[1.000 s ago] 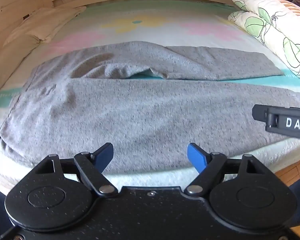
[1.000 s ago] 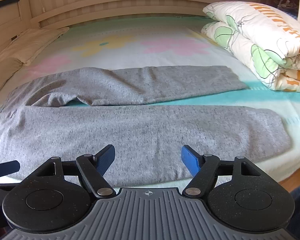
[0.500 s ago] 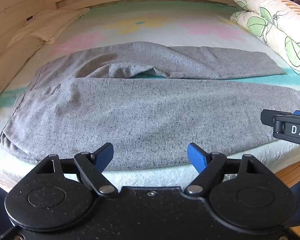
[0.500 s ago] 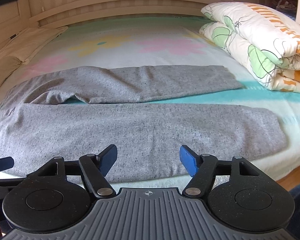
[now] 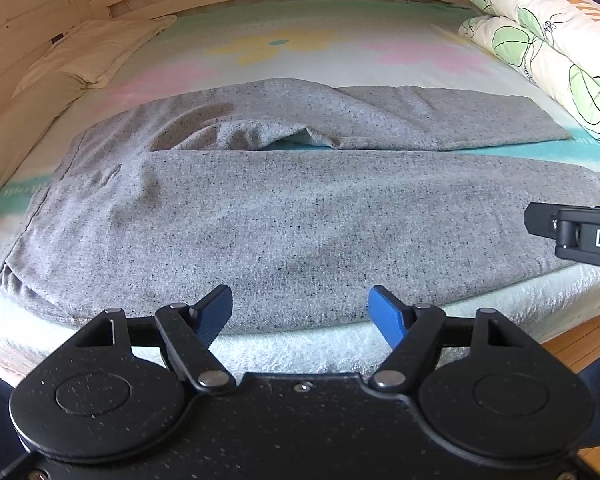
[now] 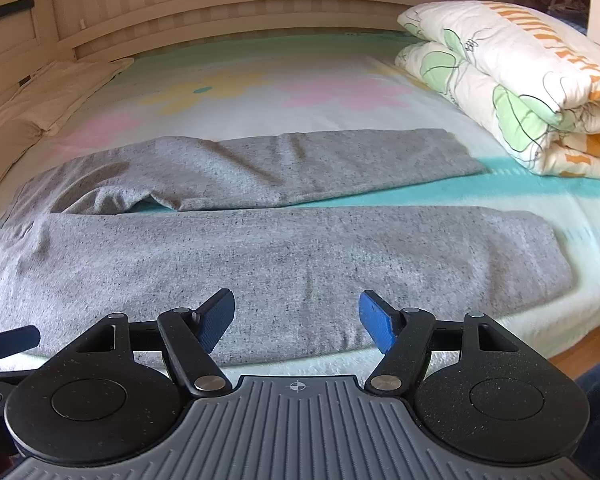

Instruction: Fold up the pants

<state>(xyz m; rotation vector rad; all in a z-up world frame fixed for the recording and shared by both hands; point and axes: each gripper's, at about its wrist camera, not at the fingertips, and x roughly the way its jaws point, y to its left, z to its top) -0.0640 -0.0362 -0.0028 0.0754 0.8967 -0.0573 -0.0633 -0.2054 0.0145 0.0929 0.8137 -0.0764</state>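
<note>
Bed [image 6: 320, 92] bears flat pants [image 6: 260, 264].

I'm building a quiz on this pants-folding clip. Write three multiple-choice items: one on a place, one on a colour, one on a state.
1. Where does the folded quilt lie?
A. right side of the bed
B. on the pants
C. on the floor
2. What colour are the pants?
A. blue
B. grey
C. white
3. How do both grippers' jaws stand?
A. shut on cloth
B. open, empty
C. hidden

Key:
1 A: the folded quilt sits at the right of the bed.
2 B: the pants are speckled grey.
3 B: left gripper and right gripper gape, holding nothing.
</note>
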